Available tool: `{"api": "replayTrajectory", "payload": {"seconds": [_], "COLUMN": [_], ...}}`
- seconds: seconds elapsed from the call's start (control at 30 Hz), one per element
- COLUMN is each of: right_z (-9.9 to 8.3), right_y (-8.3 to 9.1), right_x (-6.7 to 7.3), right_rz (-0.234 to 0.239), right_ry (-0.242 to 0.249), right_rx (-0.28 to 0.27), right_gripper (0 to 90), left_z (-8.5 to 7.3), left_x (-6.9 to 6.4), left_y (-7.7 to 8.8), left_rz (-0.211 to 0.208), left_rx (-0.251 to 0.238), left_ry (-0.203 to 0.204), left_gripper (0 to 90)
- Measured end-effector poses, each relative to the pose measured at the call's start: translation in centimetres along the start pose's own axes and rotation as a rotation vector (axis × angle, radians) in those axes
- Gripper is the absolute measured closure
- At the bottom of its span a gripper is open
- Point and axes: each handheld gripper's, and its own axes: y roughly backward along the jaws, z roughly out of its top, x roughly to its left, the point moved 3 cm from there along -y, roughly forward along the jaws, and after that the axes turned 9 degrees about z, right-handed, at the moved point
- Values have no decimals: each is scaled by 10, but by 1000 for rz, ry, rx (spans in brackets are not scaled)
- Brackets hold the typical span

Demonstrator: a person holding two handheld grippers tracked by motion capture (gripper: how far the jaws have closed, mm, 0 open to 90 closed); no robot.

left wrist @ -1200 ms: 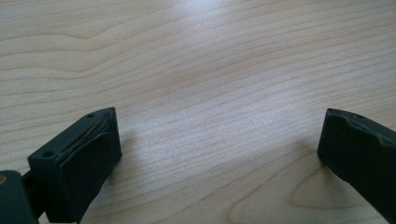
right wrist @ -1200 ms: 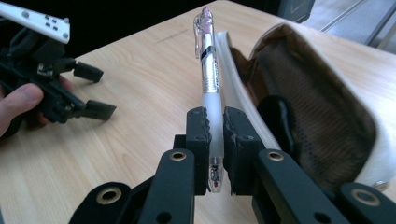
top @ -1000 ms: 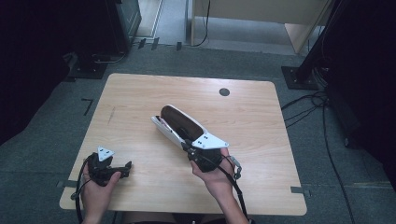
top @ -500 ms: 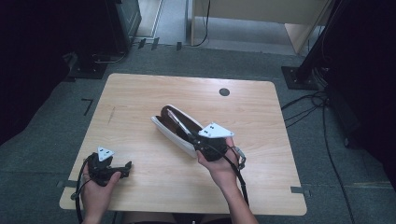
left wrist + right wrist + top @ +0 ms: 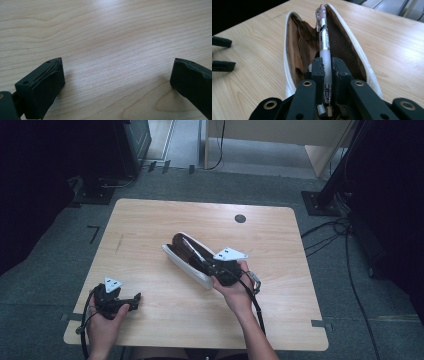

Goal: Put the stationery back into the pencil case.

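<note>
Nearest the person, at about seven o'clock on the desk (image 5: 150, 220), the left gripper (image 5: 131, 301) rests low in the left hand (image 5: 102, 322). Its jaws stand spread wide with nothing between them, and the left gripper view looks down on bare wood grain between the two black pads. It seems parked out of the way, well apart from the work, because the job in hand looks like a one-gripper affair.

Farther in, near the middle of the desk and slightly toward four o'clock, the right hand (image 5: 235, 290) holds the right gripper (image 5: 326, 70) at the near end of a white pencil case (image 5: 364, 67). The jaws are pinching a pen (image 5: 323, 37) around its pale grip section. The pen lies lengthwise along the case's open mouth, its clip end pointing away toward the far tip of the case. That alignment probably serves to let the pen slide along the opening without catching the zipped rim; whether it is going in or coming out cannot be told.

The case lies on its side, running from the centre toward ten o'clock, its mouth gaping to show a brown lining with a netted pocket on one wall. Something small and pale sits inside the near end, too hidden to name.

Farthest, at about one o'clock, a small dark round cap (image 5: 240, 218) is set into the desk.
</note>
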Motion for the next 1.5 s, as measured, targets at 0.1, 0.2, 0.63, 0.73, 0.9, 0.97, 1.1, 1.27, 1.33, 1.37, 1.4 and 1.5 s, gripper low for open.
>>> {"api": "replayTrajectory", "payload": {"seconds": [0.1, 0.2, 0.63, 0.73, 0.9, 0.97, 1.1, 1.27, 1.33, 1.37, 1.4, 1.5], "right_z": [-3, -5, -11, -12, -15, -16, -18, -18, -19, -19, -19, -20], "right_y": [-6, -9, -18, -20, -24, -25, -27, -27, -28, -29, -29, -30], "right_x": [-4, -6, -12, -10, -9, -11, -12, -13, -14, -14, -15, -15], "right_rz": [4, 15, 43, 57, 85, 93, 102, 108, 109, 113, 111, 114], "right_ry": [-10, -21, -33, -25, -27, -39, -44, -61, -51, -58, -54, -58], "right_rx": [19, 23, 48, 53, 71, 81, 95, 100, 103, 104, 106, 110], "right_gripper": [815, 815, 814, 813, 812, 812, 811, 805, 799, 798, 797, 797], "left_z": [0, 0, 0, 0, 0, 0, 0, 0, 0, 0, 0, 0], "left_x": [0, 0, 0, 0, 0, 0, 0, 0, 0, 0, 0, 0], "left_y": [0, 0, 0, 0, 0, 0, 0, 0, 0, 0, 0, 0], "left_rz": [0, 0, -1, -1, -1, -1, -1, -1, -1, -1, -1, -1], "left_rx": [1, 2, 1, 1, 1, 1, 1, 1, 1, 1, 1, 1], "left_ry": [-1, -2, 0, 0, 0, 0, 0, 0, 0, 0, 0, 0], "left_gripper": [0, 0, 0, 0, 0, 0, 0, 0, 0, 0, 0, 0]}}
